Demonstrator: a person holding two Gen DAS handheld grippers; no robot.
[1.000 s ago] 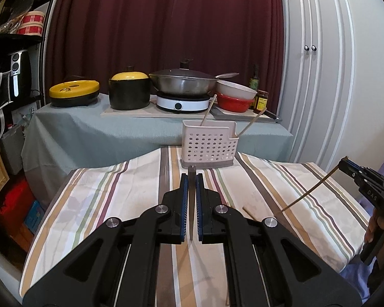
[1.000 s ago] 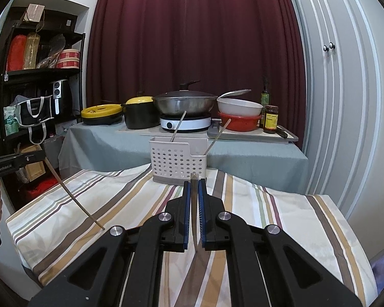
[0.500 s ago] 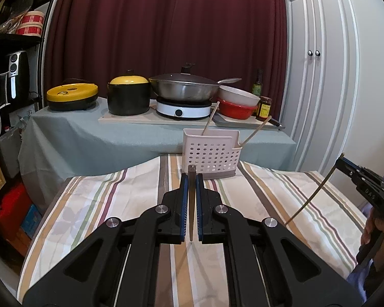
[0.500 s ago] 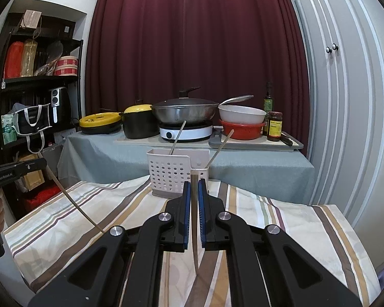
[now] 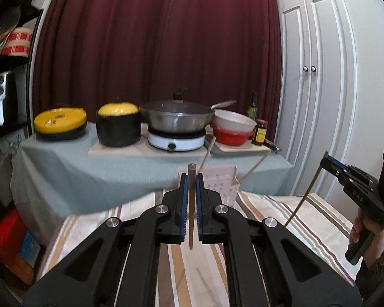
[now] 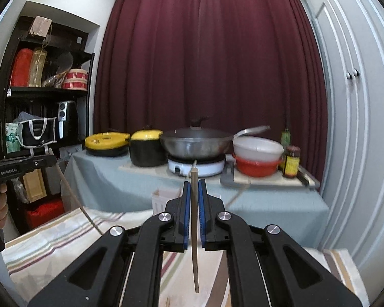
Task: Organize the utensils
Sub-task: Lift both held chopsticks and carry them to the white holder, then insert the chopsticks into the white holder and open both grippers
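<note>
I have a chopstick clamped in each hand-held gripper. In the left wrist view the left hand-held gripper (image 5: 191, 179) sits at the centre of the frame, its blue pads closed on a brown chopstick (image 5: 191, 212) that stands nearly upright, blunt end up and thin tip down. In the right wrist view the right hand-held gripper (image 6: 194, 186) is pinched on a pale chopstick (image 6: 195, 230), also close to vertical, with the tip hanging toward the lower centre of the frame. Both sticks hang in the air above the striped desk (image 5: 307, 220).

The white perforated utensil holder (image 5: 224, 181) stands just behind the left gripper's tips, at mid-frame. Two utensil handles (image 5: 253, 166) already lean out of it toward the upper right, so I judge part of the sorting done. The two sticks I hold are not yet in the holder; they are what is left that I can see. Much of the desk is hidden behind the grippers, so I cannot tell whether more utensils lie there.

With their long axes near vertical and tips down, both sticks look oriented for lowering into the holder.
</note>
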